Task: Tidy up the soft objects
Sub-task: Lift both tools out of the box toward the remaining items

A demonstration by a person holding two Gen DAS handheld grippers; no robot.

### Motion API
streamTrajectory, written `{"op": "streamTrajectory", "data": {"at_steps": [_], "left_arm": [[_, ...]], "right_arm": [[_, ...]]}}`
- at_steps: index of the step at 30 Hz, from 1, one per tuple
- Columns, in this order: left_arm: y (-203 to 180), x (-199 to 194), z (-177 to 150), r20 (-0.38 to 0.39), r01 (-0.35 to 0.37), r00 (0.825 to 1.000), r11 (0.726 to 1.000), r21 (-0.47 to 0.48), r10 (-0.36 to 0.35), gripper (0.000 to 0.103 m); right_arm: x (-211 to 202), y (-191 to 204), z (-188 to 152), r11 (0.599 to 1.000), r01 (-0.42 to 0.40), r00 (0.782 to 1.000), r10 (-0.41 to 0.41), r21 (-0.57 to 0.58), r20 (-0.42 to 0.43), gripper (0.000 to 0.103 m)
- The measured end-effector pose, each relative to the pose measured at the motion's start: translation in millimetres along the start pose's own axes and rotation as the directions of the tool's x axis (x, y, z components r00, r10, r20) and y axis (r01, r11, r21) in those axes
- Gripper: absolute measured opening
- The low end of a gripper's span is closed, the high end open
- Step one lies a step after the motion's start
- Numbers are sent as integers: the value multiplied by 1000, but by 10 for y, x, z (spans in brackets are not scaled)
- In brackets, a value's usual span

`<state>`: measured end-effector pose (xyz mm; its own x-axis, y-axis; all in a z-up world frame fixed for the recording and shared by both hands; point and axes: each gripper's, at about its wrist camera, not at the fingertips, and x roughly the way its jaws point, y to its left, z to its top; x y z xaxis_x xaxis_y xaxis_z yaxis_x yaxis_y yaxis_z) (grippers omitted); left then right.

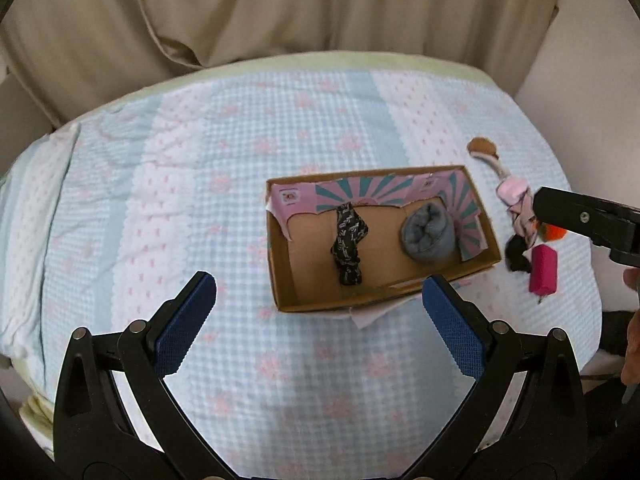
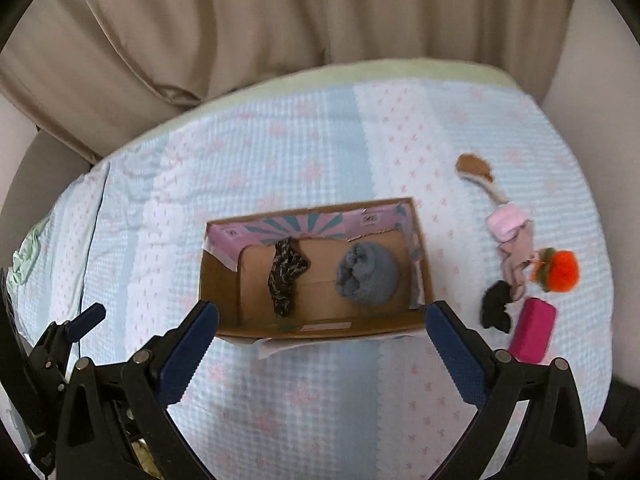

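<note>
An open cardboard box (image 1: 280, 276) (image 2: 222, 280) sits on the bed. Inside lie a black patterned cloth (image 1: 348, 248) (image 2: 286, 276) and a rolled grey sock (image 1: 428, 240) (image 2: 368, 274). To the box's right lie a rag doll in pink (image 1: 512, 194) (image 2: 508, 236), an orange pompom (image 2: 560, 272), a black sock (image 1: 518, 256) (image 2: 496, 312) and a magenta block (image 1: 542, 272) (image 2: 534, 334). My left gripper (image 1: 320, 292) hovers open and empty before the box's near edge. My right gripper (image 2: 322, 316) is open and empty too, its black body (image 1: 584, 220) above the pompom.
A blue-and-white checked blanket (image 1: 200, 160) with pink flowers covers the bed, edged in pale green. Beige curtains (image 1: 280, 12) hang behind it. A hand (image 1: 634, 340) shows at the right edge. The left gripper's blue pad (image 2: 86, 318) shows at the right wrist view's left edge.
</note>
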<state>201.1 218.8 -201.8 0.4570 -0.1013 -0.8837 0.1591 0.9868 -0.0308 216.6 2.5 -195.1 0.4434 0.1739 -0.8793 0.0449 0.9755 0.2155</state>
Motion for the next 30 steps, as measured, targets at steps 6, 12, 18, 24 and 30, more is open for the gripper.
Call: {"op": "streamTrajectory", "data": {"at_steps": [6,12,18,24,30], "left_arm": [[-62,-389,-88,57,8,998,1000,-16,-7,102],[-265,-678,-154,95,37,995,999,-32,-34,102],[-716,-864,-150,135,53,990,999,-13,-50,102],[-1418,-929,-103,167,61,984,998,-17,-57,102],[-2208,-828,-18,173,80,982,997,-10,-77,102]], "right_arm": [[-480,-85,-191,999,36,996,-36,4,79,103],[-870,-406,-332,997,67,987,-70,24,143,103],[-1144,-904,-445,996,75,977,-85,57,195,103],[-1325,-1589,-494,997,51,973,-64,63,221,103],[-1384,-2359,-495,998,31,973,-43,55,225,103]]}}
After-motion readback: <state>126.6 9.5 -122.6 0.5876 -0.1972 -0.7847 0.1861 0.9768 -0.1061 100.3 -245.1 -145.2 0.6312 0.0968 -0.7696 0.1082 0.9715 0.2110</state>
